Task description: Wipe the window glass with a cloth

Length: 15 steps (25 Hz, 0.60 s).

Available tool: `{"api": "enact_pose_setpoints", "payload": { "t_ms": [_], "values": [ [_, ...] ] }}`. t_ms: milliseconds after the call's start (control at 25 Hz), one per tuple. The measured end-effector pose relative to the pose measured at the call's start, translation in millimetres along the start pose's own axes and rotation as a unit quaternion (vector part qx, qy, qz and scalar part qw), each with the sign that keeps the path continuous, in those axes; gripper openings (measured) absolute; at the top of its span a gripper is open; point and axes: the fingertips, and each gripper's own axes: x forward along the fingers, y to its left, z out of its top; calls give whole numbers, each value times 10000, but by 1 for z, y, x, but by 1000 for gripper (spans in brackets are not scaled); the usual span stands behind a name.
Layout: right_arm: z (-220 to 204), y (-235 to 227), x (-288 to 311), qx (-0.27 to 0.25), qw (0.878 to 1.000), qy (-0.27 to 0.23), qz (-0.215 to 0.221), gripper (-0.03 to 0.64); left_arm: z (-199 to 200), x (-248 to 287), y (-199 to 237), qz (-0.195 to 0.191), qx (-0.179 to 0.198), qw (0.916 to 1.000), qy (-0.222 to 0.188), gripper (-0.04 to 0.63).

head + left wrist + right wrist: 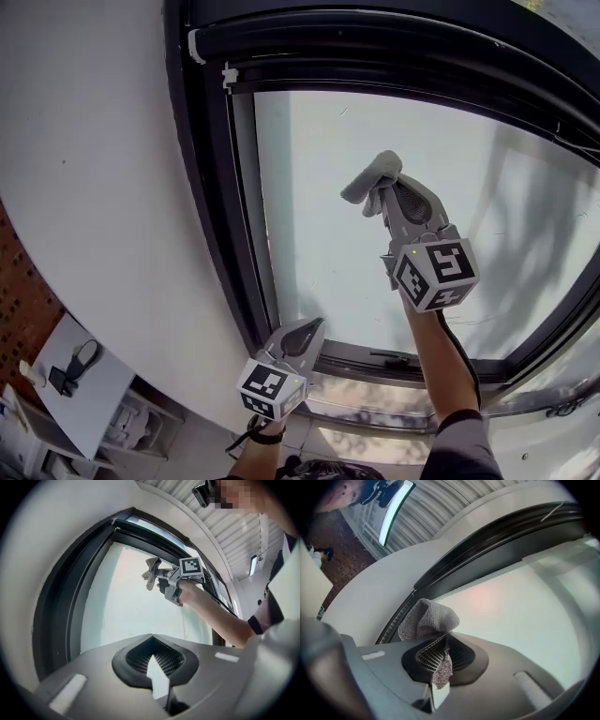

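The window glass (314,234) is pale and frosted-looking, set in a black frame (208,187). My right gripper (386,191) is raised to the upper middle of the pane, shut on a bunched grey cloth (371,178) that sticks out past its tips against or very near the glass. In the right gripper view the cloth (426,618) bulges above the closed jaws of the right gripper (443,641), and a corner hangs down between them. My left gripper (309,330) hangs low by the frame's bottom left corner, shut and holding nothing. From the left gripper (153,643), its own view shows the cloth (151,572) up on the pane.
A white wall (94,187) runs along the left of the frame. The sill and bottom rail (375,361) lie under the pane. Far below at the left stand a white table (70,384) and a brick surface (23,300).
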Motion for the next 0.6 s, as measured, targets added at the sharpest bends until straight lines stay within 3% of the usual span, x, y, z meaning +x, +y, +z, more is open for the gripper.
{"api": "enact_pose_setpoints", "payload": {
  "t_ms": [440, 600],
  "values": [
    [10, -107, -86, -249, 9955, 105, -911, 14, 2, 57, -72, -825, -47, 9966, -30, -9],
    [7, -143, -116, -642, 9902, 182, -1225, 15, 3, 74, -88, -962, 15, 9954, -37, -9]
  ]
}}
